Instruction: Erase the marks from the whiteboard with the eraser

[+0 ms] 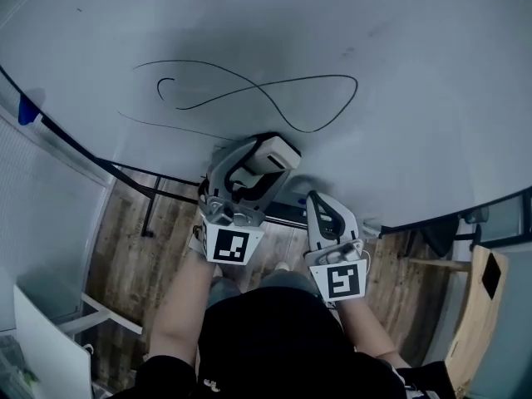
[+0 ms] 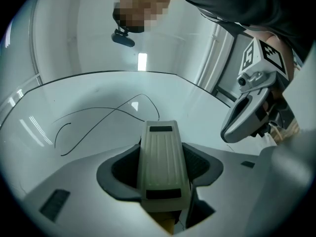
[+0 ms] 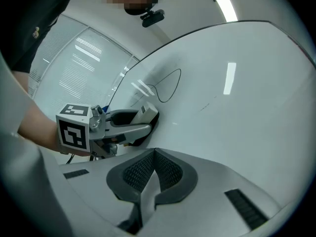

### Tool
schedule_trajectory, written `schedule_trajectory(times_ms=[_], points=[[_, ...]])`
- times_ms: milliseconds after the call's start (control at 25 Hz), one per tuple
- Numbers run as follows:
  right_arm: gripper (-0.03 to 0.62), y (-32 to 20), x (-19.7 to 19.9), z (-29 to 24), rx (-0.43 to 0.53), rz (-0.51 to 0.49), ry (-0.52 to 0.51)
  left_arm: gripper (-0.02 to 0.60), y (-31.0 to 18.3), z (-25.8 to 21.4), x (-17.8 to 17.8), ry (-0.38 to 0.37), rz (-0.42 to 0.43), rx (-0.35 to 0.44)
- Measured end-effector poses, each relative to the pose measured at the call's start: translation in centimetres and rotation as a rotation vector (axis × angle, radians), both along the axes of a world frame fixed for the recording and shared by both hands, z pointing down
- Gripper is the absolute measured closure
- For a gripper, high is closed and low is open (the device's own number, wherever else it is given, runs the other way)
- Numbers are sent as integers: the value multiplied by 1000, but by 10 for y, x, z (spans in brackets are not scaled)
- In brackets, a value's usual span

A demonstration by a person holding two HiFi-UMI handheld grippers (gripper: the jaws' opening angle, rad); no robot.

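Left fingers [image 2: 123,171]: dark ribbed pads, nearest the lens, clamped on either side of the eraser [image 2: 164,158], which fills the gap between them.
Eraser: a pale ribbed block, held lengthwise so it juts forward past the fingertips. This grip probably leaves its wiping face free to meet the board.
Left gripper [image 1: 259,166]: raised to the lower part of the whiteboard [image 1: 407,73]. The eraser's front end is at the board surface, just below the marks. Whether it presses on the board, I cannot tell.
Right fingers [image 3: 142,174]: pressed together, with nothing between them.
Right gripper [image 1: 316,199]: empty, low and just to the right of the left one, apparently kept back to leave room for the sweep.
Marks [image 1: 256,90]: one thin black looping line, like a sideways figure eight, with a small hook at its left end. All of it is unwiped, so erasing looks not yet begun.
Around: wooden floor [image 1: 125,248] below, a dark stand bar [image 1: 150,210] under the board, a small blue object [image 1: 29,108] at the board's left edge, and a pale wooden panel [image 1: 474,306] at far right.
In the way: nothing lies between the eraser and the line. The right gripper is the only close thing, and it sits below the marks.
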State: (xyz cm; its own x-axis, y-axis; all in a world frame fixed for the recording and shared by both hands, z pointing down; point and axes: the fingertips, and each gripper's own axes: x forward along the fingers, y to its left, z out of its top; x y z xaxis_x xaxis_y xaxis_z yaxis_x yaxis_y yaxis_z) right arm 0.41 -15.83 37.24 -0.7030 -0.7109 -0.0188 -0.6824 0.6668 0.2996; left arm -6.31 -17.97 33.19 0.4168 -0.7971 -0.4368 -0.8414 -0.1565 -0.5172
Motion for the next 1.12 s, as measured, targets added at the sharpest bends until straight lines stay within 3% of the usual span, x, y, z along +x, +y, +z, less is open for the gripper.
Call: schedule_trajectory(times_ms=[440, 840, 1120], points=[[566, 28, -62, -1, 24, 124, -7, 319, 6, 18, -65, -143, 48, 3], [568, 36, -114, 2, 20, 102, -2, 319, 7, 16, -154, -155, -52, 6], [568, 40, -153, 3, 21, 54, -3, 319, 7, 8, -245, -123, -168, -15]])
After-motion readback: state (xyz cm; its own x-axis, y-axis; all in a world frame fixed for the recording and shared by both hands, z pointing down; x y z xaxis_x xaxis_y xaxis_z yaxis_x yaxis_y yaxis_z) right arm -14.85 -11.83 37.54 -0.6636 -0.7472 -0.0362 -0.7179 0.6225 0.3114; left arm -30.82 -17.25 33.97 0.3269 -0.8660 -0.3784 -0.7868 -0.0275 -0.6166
